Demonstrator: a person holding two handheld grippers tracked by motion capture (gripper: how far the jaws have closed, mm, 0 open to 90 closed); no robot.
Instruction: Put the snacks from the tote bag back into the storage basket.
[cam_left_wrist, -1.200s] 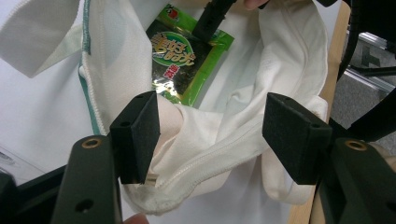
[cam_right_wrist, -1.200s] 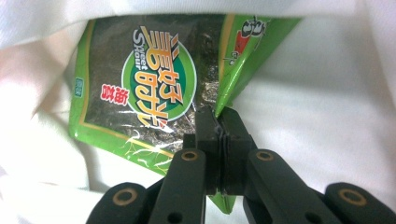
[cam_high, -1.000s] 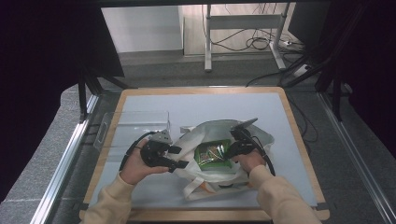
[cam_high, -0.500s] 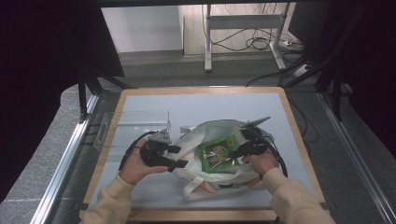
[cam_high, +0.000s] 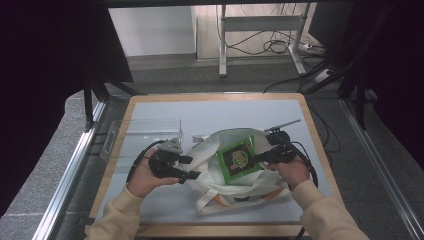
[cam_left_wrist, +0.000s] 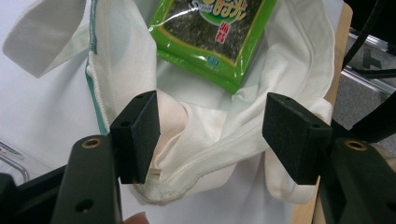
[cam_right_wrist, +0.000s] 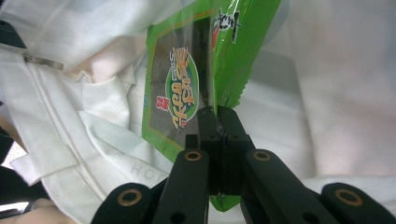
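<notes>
A white cloth tote bag (cam_high: 207, 147) lies crumpled on the table's near half. A green seaweed snack packet (cam_high: 237, 159) stands tilted over the bag's mouth, with my right gripper (cam_high: 256, 159) shut on its crimped edge. In the right gripper view the black jaws (cam_right_wrist: 217, 114) pinch the packet (cam_right_wrist: 187, 84) above the bag (cam_right_wrist: 70, 93). My left gripper (cam_high: 194, 167) rests at the bag's left side. In the left gripper view its jaws (cam_left_wrist: 210, 135) stand wide apart, with the bag's folded rim (cam_left_wrist: 205, 98) lying loose between them. The packet (cam_left_wrist: 212, 32) is beyond.
A clear plastic box (cam_high: 145, 135) stands on the white table top left of the bag. The wooden table edge (cam_high: 210, 230) runs along the front. Black frame posts flank the table, and cables lie on the floor behind it.
My right gripper has risen with the green packet, drawing it up and out of the bag's mouth so its face shows more fully. The left hand has stayed put.
</notes>
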